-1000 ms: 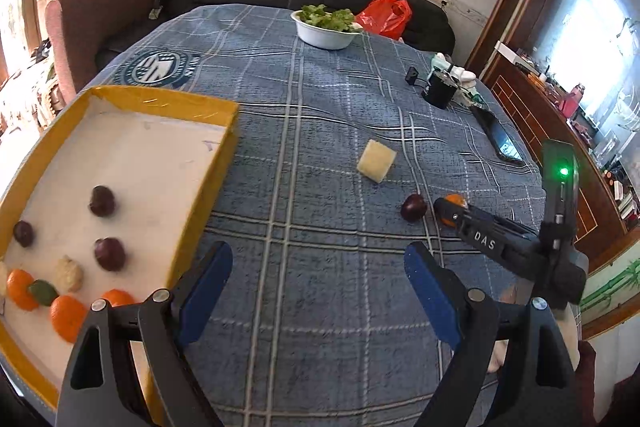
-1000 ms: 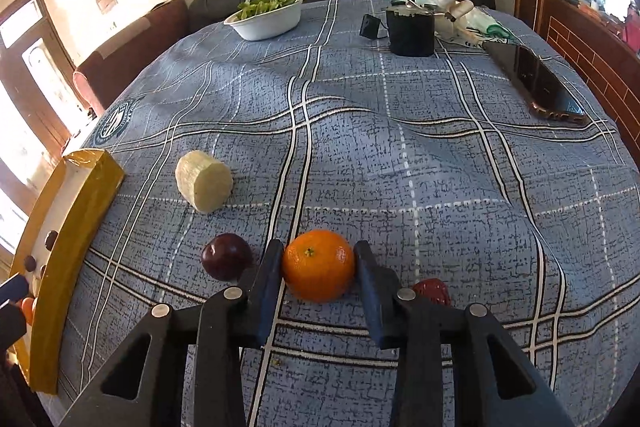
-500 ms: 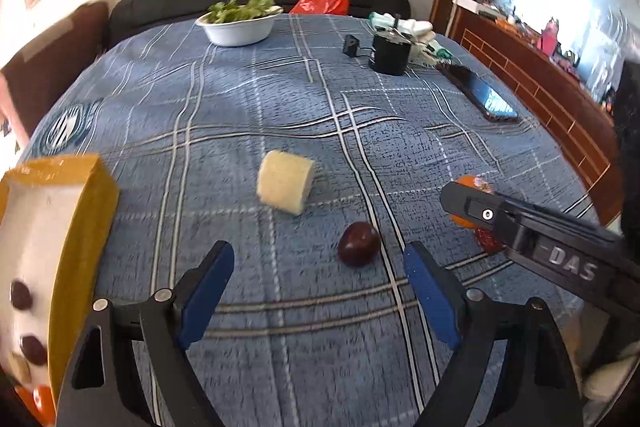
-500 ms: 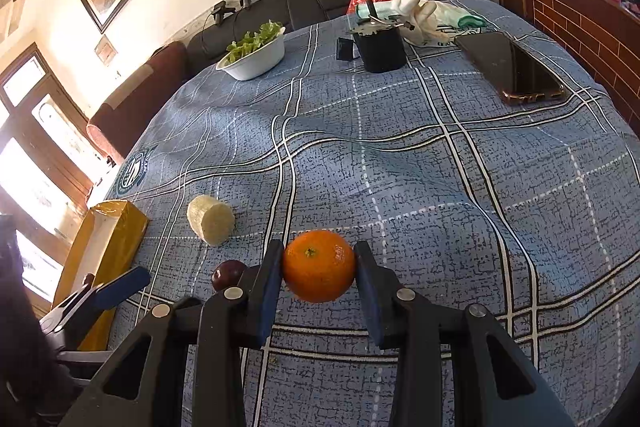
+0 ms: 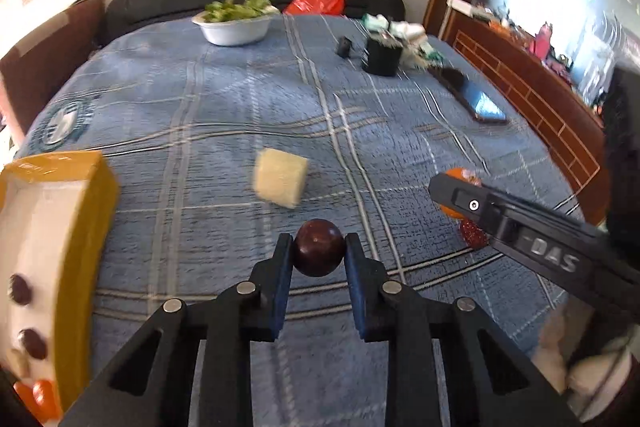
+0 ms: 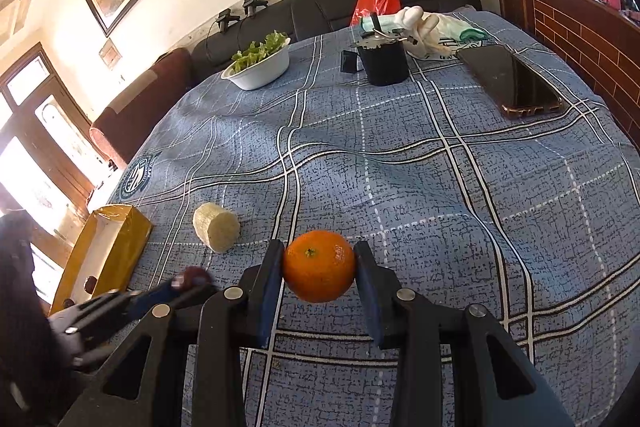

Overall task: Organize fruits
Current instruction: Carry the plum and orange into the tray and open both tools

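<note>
My left gripper (image 5: 319, 257) is shut on a dark red plum (image 5: 319, 247) low over the blue plaid tablecloth. My right gripper (image 6: 319, 267) is shut on an orange (image 6: 319, 265) and holds it above the cloth; the orange also shows behind the right gripper's finger in the left wrist view (image 5: 460, 175). A small red fruit (image 5: 473, 233) lies on the cloth under that finger. A pale yellow cut piece (image 5: 281, 183) lies mid-table. The yellow tray (image 5: 86, 227) at the left holds several fruits, among them dark plums (image 5: 20, 293).
A white bowl of greens (image 6: 260, 65), a black cup (image 6: 383, 63), a phone (image 6: 510, 83), a white glove and a red bag stand at the far side. A dark sofa runs behind the table. A wooden cabinet stands at the right.
My left gripper has moved forward to the plum and shut on it. My right gripper has lifted the orange higher above the cloth.
</note>
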Demonstrator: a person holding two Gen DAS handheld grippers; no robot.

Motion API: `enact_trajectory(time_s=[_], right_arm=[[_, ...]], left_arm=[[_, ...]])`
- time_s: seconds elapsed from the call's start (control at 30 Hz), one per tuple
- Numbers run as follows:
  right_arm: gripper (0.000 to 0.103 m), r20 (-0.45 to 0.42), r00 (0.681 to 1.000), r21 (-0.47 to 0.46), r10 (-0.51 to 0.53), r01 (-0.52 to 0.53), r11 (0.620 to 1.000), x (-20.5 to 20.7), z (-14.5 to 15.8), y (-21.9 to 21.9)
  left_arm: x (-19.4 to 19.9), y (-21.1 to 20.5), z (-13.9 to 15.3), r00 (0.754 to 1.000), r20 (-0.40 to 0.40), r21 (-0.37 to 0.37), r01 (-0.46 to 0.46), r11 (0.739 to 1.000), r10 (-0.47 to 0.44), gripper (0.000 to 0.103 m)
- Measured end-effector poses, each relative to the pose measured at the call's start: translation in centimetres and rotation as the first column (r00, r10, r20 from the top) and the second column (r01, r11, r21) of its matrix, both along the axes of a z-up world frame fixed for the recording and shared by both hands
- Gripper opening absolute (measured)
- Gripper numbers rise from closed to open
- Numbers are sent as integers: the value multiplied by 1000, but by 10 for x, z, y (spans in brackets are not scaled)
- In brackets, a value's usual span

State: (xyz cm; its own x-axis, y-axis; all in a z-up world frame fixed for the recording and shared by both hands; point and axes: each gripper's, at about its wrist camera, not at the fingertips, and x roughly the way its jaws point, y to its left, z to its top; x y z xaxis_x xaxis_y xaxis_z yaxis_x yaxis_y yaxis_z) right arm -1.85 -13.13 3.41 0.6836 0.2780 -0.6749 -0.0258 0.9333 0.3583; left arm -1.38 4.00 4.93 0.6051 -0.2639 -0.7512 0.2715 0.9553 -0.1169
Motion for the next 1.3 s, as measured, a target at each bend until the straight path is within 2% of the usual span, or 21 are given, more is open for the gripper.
enact_trajectory(time_s=[0.1, 0.2, 0.27, 0.4, 0.5, 0.57, 0.67, 0.87, 0.9, 0.97, 1.0, 1.1, 1.17, 1.23, 1.3], right_arm=[[39, 7, 1000, 1, 10, -10, 1000, -2, 0, 4], [39, 13, 1000, -13, 24, -24, 1000, -4, -1, 11], [39, 17, 999, -32, 36, -36, 999, -6, -3, 19], [39, 16, 998, -99, 65, -63, 993, -10, -1, 43], [39, 2, 988, -62, 157, -157, 986, -22, 8, 77], [39, 6, 973, -56, 230, -230, 972, -34, 17, 109], [39, 14, 933, -65, 359, -358, 931, -54, 27, 163], [40, -7, 850, -91, 526, -525, 846, -79, 25, 252], [40, -12, 840, -96, 543, -541, 835, -84, 23, 263], [40, -23, 818, -108, 574, -573, 812, -90, 20, 283], [40, -25, 810, -117, 586, -585, 803, -93, 18, 292], [40, -33, 785, -148, 618, -615, 774, -100, 15, 314], [40, -42, 770, -171, 636, -633, 755, -104, 10, 326], [40, -54, 759, -195, 649, -646, 738, -106, 4, 336], [41, -64, 756, -212, 652, -648, 731, -108, 0, 341]], left_arm=[[-27, 39, 24, 996, 45, -7, -72, 997, 72, 25], [-56, 83, 43, 982, 94, 7, -163, 987, 161, 25], [-78, 123, 50, 958, 121, 24, -263, 964, 259, 25], [-104, 197, 43, 902, 85, 18, -426, 904, 423, 25], [-113, 239, 29, 858, 31, 7, -513, 858, 513, 25], [-118, 257, 21, 843, 4, -10, -538, 843, 538, 25], [-120, 274, 8, 827, -38, -15, -561, 827, 560, 25], [-128, 286, 5, 823, -47, -59, -568, 821, 566, 27], [-128, 287, 5, 824, -48, -65, -567, 821, 565, 28], [-131, 290, 8, 820, -44, -79, -572, 816, 571, 43], [-135, 293, 11, 816, -36, -95, -578, 811, 577, 46], [-144, 303, 21, 794, -13, -131, -604, 787, 607, 60], [-149, 310, 26, 782, -2, -152, -617, 772, 624, 73], [-153, 314, 30, 762, 4, -157, -639, 753, 648, 81], [-155, 313, 33, 751, 5, -146, -652, 744, 660, 83]])
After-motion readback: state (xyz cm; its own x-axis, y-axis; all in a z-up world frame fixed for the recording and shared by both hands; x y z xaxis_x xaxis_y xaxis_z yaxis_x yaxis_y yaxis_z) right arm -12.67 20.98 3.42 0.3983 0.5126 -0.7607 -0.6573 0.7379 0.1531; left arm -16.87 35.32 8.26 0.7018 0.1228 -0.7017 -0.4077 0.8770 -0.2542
